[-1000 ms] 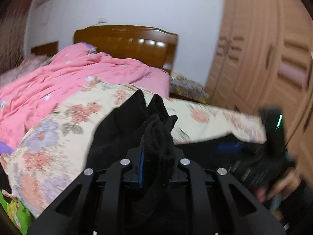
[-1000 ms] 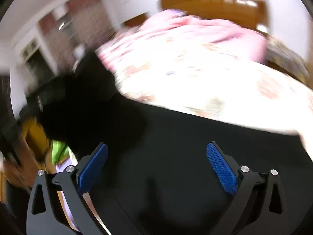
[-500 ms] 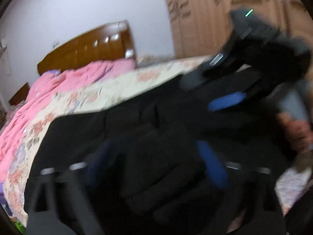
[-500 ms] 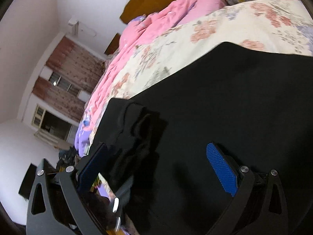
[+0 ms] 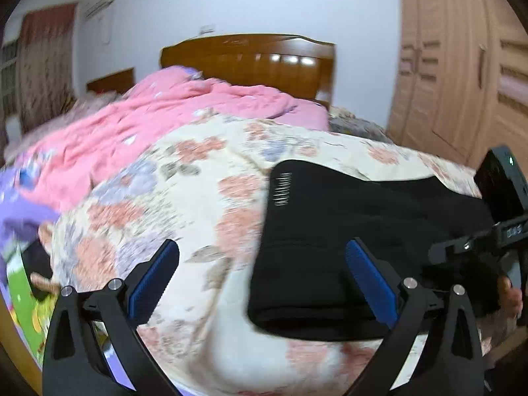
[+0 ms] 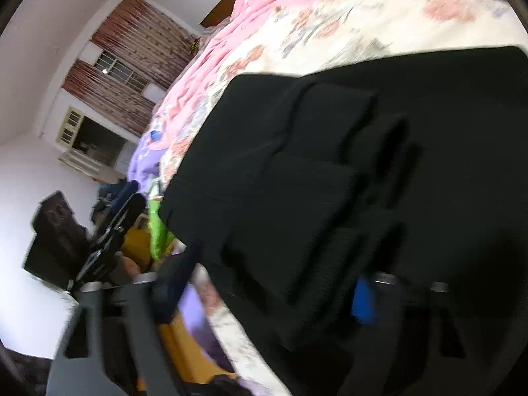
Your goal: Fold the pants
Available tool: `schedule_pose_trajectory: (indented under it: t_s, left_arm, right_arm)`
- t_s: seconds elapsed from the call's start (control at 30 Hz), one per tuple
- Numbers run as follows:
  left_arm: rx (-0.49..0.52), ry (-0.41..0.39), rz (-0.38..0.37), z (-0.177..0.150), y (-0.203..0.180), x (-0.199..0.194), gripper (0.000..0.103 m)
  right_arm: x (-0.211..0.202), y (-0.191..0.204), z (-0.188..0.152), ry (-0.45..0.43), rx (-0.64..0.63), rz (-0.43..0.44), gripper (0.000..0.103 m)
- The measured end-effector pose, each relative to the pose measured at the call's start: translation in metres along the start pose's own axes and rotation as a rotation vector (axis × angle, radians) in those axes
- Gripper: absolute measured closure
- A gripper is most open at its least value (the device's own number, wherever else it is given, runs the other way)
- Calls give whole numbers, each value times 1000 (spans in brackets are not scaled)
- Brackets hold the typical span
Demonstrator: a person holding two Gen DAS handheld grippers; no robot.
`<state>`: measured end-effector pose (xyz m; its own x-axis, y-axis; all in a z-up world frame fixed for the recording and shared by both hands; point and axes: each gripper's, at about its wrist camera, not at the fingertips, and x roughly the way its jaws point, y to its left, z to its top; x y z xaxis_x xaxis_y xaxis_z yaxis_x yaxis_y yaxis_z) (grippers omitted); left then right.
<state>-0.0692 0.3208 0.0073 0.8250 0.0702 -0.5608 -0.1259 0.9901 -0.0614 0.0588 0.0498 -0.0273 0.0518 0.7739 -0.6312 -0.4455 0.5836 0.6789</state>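
The black pants (image 5: 346, 231) lie folded on the floral bedspread (image 5: 198, 198), near the bed's front edge. My left gripper (image 5: 260, 277) is open and empty, hovering over the pants' left edge. My right gripper shows at the right of the left wrist view (image 5: 488, 241), beside the pants. In the right wrist view the pants (image 6: 346, 171) fill the frame with stacked folds. My right gripper (image 6: 267, 283) is blurred, its jaws wide apart over the pants' near edge, nothing clearly held.
A pink quilt (image 5: 148, 132) is bunched at the head of the bed below the wooden headboard (image 5: 247, 62). A wooden wardrobe (image 5: 462, 82) stands to the right. Clutter lies on the floor (image 6: 132, 231) beside the bed.
My left gripper has let go of the pants, opened and drawn back to the left. The pants now lie folded flat on the bed. My right gripper has moved in over them.
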Motion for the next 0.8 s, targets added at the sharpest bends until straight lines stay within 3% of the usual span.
schedule_pose_trajectory:
  t_s: [0.1, 0.17, 0.23, 0.33, 0.5, 0.6, 0.7, 0.8]
  left_arm:
    - [1, 18, -39, -10, 10, -1, 2]
    - [50, 40, -49, -21, 6, -7, 2]
    - [107, 61, -36, -33, 0, -9, 2]
    - [152, 84, -3, -46, -7, -6, 2]
    - [116, 93, 65, -42, 2, 6, 2]
    - [152, 148, 134, -39, 2, 25, 2]
    - [160, 164, 133, -39, 0, 35, 2]
    - [132, 142, 45, -33, -6, 30, 2]
  right_arm:
    - [5, -7, 7, -40, 53, 4, 43]
    - [3, -7, 8, -81, 39, -20, 69]
    - [0, 0, 7, -120, 13, -38, 80]
    - [-17, 17, 1, -189, -51, -75, 82]
    - [-39, 40, -1, -251, -147, -103, 83]
    - [-49, 44, -6, -295, -167, -108, 83]
    - [-58, 45, -13, -332, -185, -88, 83]
    - [-68, 41, -17, -342, -170, -80, 83]
